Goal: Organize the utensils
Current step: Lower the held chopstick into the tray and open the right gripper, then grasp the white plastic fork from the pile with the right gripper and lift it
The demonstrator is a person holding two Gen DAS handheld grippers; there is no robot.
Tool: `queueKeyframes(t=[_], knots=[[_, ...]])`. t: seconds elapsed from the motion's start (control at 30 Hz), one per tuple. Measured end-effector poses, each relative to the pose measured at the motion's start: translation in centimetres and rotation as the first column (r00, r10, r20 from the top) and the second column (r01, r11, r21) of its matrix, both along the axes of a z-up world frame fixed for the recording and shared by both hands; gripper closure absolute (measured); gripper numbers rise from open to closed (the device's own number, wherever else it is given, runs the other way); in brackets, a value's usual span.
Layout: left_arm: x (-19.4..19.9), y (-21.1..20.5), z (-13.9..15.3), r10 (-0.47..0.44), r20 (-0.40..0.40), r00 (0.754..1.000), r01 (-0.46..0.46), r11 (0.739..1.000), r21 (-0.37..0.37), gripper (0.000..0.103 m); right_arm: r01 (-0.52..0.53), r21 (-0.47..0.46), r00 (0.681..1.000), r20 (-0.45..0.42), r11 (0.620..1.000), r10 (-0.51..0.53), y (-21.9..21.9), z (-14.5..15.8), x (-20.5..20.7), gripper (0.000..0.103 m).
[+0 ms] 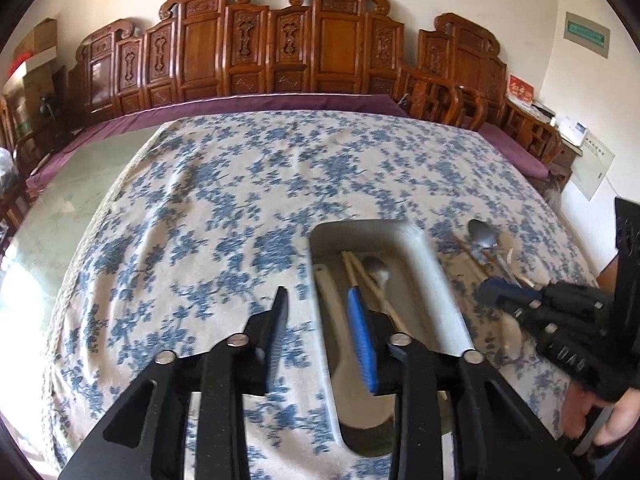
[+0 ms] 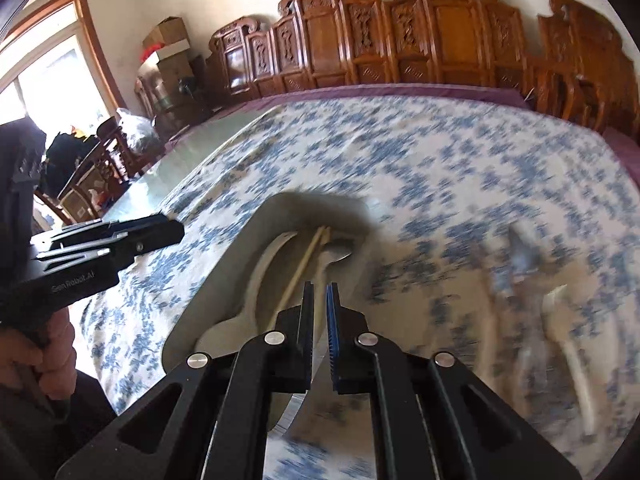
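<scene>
A pale oblong tray (image 1: 436, 280) lies on the blue-flowered cloth (image 1: 208, 200). In it are a white spoon (image 1: 340, 364), chopsticks (image 1: 362, 280) and a metal spoon (image 1: 376, 266). My left gripper (image 1: 317, 292) is open, and the tray's left rim runs between its fingers without being pressed. Right of the tray lie a loose metal spoon (image 1: 482, 234), more chopsticks (image 1: 468, 254) and a blurred white spoon (image 2: 564, 304). My right gripper (image 2: 320, 290) is shut above the tray's (image 2: 224, 280) right rim. Only a pale strip shows in its narrow gap, and I cannot tell whether it grips anything.
Carved wooden chairs (image 1: 280, 48) and a purple cushion (image 1: 240, 102) line the far side. Bare greenish tabletop (image 1: 72, 184) shows left of the cloth. A hand (image 1: 612, 420) holds the right gripper (image 1: 490, 288), and another hand (image 2: 44, 360) holds the left gripper (image 2: 176, 230). Boxes (image 2: 168, 48) are stacked near a window.
</scene>
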State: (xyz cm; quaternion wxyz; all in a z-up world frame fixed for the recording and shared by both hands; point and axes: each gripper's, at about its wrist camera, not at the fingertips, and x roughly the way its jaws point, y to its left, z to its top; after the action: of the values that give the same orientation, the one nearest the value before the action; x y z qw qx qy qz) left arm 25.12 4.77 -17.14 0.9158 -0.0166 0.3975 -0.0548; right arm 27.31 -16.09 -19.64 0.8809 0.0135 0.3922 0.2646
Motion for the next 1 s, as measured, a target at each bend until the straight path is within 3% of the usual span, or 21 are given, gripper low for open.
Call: queueKeyframes(t=[0.1, 0.47, 0.5, 0.57, 0.6, 1.0], knots=[[-0.2, -1.5, 0.4, -0.029, 0.011, 1.0, 0.029, 1.0, -0.005, 0.059, 0.045, -0.044, 0.998, 0.044, 0.998, -0.043, -3.1, 1.3, -0.4, 0.094], [-1.2, -6.8, 1.9, -0.118, 0.04, 0.992, 0.119, 0.993, -0.019, 0.058, 0.198, -0.153, 0.98, 0.068, 0.968, -0.19, -12.3, -0.7, 0.2, 0.094], [-1.2, -7.2, 1.8, -0.125, 0.039, 0.991, 0.126, 0.992, -0.018, 0.058, 0.213, -0.162, 0.977, 0.066, 0.964, -0.205, -12.9, -1.2, 0.3, 0.092], [-1.4, -8.3, 1.7, -0.143, 0.039, 0.989, 0.143, 0.99, -0.011, 0.058, 0.243, -0.171, 0.97, 0.07, 0.955, -0.234, -13.8, -2.1, 0.5, 0.072], [-1.4, -8.7, 1.6, -0.15, 0.037, 0.988, 0.151, 0.989, -0.007, 0.058, 0.254, -0.173, 0.967, 0.067, 0.952, -0.246, -14.1, -2.7, 0.5, 0.069], [-2.2, -13.1, 0.3, -0.212, 0.013, 0.977, 0.212, 0.977, 0.028, 0.058, 0.217, -0.218, 0.973, -0.036, 0.951, -0.23, -16.2, -7.2, 2.0, 0.068]])
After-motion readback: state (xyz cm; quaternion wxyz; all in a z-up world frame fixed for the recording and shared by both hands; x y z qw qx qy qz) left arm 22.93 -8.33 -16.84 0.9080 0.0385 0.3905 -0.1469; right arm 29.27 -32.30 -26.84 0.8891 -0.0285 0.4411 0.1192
